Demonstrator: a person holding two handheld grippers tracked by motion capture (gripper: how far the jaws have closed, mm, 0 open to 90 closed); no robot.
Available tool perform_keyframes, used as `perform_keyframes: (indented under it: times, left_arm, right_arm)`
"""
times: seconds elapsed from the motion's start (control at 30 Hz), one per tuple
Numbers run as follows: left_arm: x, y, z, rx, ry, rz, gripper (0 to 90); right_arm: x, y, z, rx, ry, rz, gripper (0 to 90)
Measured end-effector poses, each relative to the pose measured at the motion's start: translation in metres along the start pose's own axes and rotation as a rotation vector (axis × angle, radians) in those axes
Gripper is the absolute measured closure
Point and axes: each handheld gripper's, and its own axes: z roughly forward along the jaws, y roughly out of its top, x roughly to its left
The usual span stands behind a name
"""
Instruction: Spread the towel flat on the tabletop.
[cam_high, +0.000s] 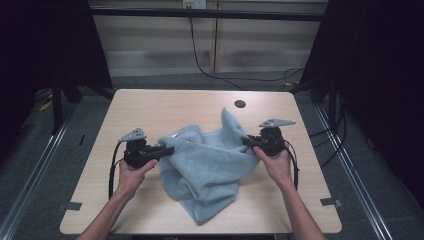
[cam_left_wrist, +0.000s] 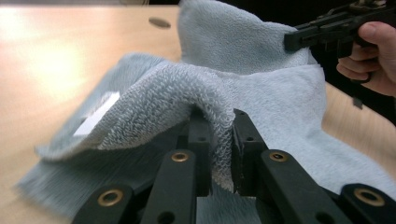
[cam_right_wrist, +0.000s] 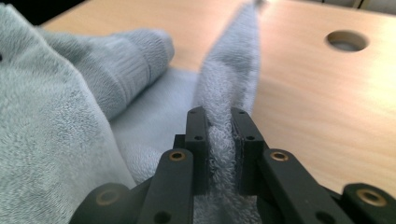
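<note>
I see bare surface (cam_high: 150, 107) all round; only the bunched towel (cam_high: 210, 165) lies between my two tongs, blocking passage.

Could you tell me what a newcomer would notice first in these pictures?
A rumpled pale blue towel lies mid-table, pinched at both sides. The left gripper is shut on a fold at its left edge, the right gripper on a raised strip at its right. Beyond it, a round hole marks the wooden table.

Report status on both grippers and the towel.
Left gripper and right gripper both clamped on the light blue towel. Towel bunched, partly lifted off table. Nothing in the way.
</note>
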Motion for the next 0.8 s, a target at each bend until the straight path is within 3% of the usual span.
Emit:
perform_keyframes:
  times: [0.2,0.27,0.3,0.37,0.43,0.5,0.53,0.57,0.6,0.63,0.7,0.73,0.8]
  left_arm:
    - [-0.001,0.026,-0.018,-0.091,0.014,0.01,81.7]
    - [0.0,0.039,-0.026,-0.123,0.028,0.009,81.7]
    - [0.002,0.048,-0.031,-0.133,0.046,0.019,81.9]
    - [0.005,0.059,-0.038,-0.156,0.075,0.027,81.9]
    - [0.01,0.072,-0.047,-0.188,0.098,0.021,82.1]
    - [0.015,0.086,-0.055,-0.211,0.137,0.028,82.1]
    - [0.017,0.096,-0.061,-0.234,0.163,0.037,82.6]
    - [0.019,0.102,-0.065,-0.24,0.175,0.041,82.6]
    - [0.02,0.112,-0.071,-0.266,0.184,0.039,82.8]
    - [0.019,0.118,-0.075,-0.293,0.193,0.041,82.8]
    - [0.019,0.13,-0.088,-0.34,0.198,0.042,82.9]
    - [0.017,0.136,-0.095,-0.367,0.209,0.056,83.2]
    - [0.014,0.14,-0.104,-0.38,0.204,0.063,83.2]
  right_arm:
    - [-0.012,0.031,-0.024,-0.082,-0.039,0.031,79.7]
    - [-0.015,0.047,-0.032,-0.123,-0.047,0.043,79.7]
    - [-0.017,0.064,-0.036,-0.156,-0.045,0.063,79.7]
    - [-0.018,0.071,-0.037,-0.159,-0.059,0.056,79.7]
    - [-0.02,0.096,-0.038,-0.183,-0.072,0.059,79.8]
    - [-0.019,0.105,-0.038,-0.185,-0.081,0.05,79.8]
    - [-0.018,0.131,-0.042,-0.212,-0.088,0.027,79.8]
    - [-0.018,0.131,-0.042,-0.212,-0.088,0.027,79.8]
    - [-0.017,0.155,-0.048,-0.268,-0.076,0.034,79.9]
    - [-0.017,0.155,-0.048,-0.268,-0.076,0.034,79.9]
    - [-0.015,0.174,-0.054,-0.295,-0.09,0.017,80.0]
    - [-0.01,0.19,-0.062,-0.346,-0.09,0.006,80.1]
    - [-0.004,0.196,-0.067,-0.373,-0.083,-0.005,80.1]
